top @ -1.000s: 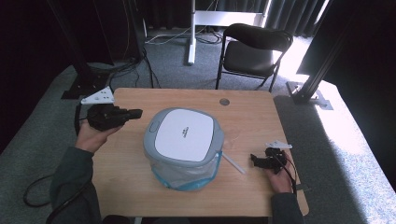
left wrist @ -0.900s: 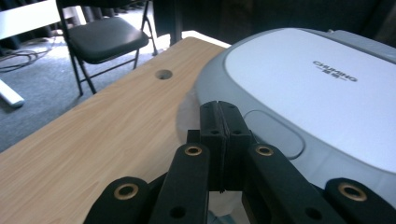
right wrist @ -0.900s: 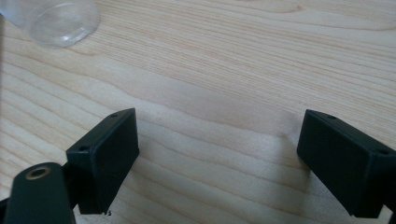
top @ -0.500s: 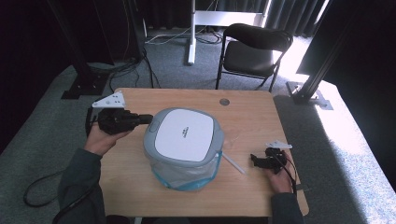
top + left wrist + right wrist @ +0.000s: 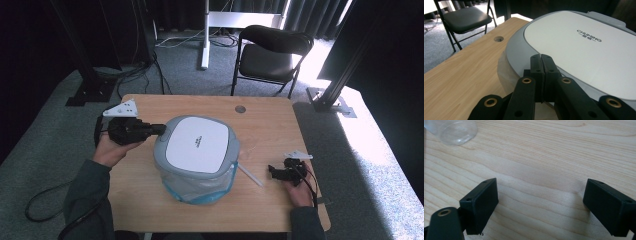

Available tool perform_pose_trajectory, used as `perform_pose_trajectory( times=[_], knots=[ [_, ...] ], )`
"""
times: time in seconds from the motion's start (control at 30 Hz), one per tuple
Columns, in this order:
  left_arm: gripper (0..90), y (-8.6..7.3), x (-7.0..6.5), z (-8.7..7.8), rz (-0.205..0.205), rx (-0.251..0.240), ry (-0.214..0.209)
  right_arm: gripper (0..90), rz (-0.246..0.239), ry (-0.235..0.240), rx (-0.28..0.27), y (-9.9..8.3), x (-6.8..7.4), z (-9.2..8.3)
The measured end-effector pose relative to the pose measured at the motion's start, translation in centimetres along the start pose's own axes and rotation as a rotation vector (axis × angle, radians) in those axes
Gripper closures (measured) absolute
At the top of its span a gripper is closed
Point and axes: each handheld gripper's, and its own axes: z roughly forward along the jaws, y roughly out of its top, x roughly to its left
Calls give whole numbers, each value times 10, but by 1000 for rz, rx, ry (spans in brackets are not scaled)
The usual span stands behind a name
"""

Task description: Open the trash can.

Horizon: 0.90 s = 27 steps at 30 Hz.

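A squat bin with a white lid (image 5: 197, 144) in a grey rim stands mid-table, a translucent liner bulging below it. My left gripper (image 5: 159, 129) is shut and empty, and its tips sit at the left edge of the grey rim. In the left gripper view the closed jaws (image 5: 541, 58) rest against the rim, with the white lid (image 5: 586, 45) beyond them. My right gripper (image 5: 274, 171) lies near the table's right front, open. In the right gripper view it (image 5: 540, 195) has only bare wood between its pads.
A thin white stick (image 5: 250, 175) lies between the bin and the right gripper. A clear plastic cup (image 5: 457, 130) lies ahead of the right gripper. The table has a cable hole (image 5: 240, 108). A black chair (image 5: 272, 55) stands behind the table.
My left gripper has shifted slightly right, bringing its shut tips up to the bin's rim. The right gripper has not moved.
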Motion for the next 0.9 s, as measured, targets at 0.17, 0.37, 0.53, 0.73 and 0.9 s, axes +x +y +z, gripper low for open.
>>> perform_pose_trajectory(
  times=[0.17, 0.37, 0.53, 0.73, 0.9],
  knots=[
    [898, 2, -4, 1, 16, 19, 26, 118, 0, 0, 0, 0, 0, 0],
    [900, -1, -1, 1, 2, 15, 19, 118, 0, 0, 0, 0, 0, 0],
    [900, 1, -3, 3, 18, 26, 28, 118, 1, -1, 0, 0, 0, 0],
    [853, -1, 0, 1, 7, 7, 35, 118, 1, -1, 0, 0, 0, 0],
    [803, -4, 5, -6, -14, -38, 44, 118, 1, -1, 0, 0, 0, 0]
  ],
)
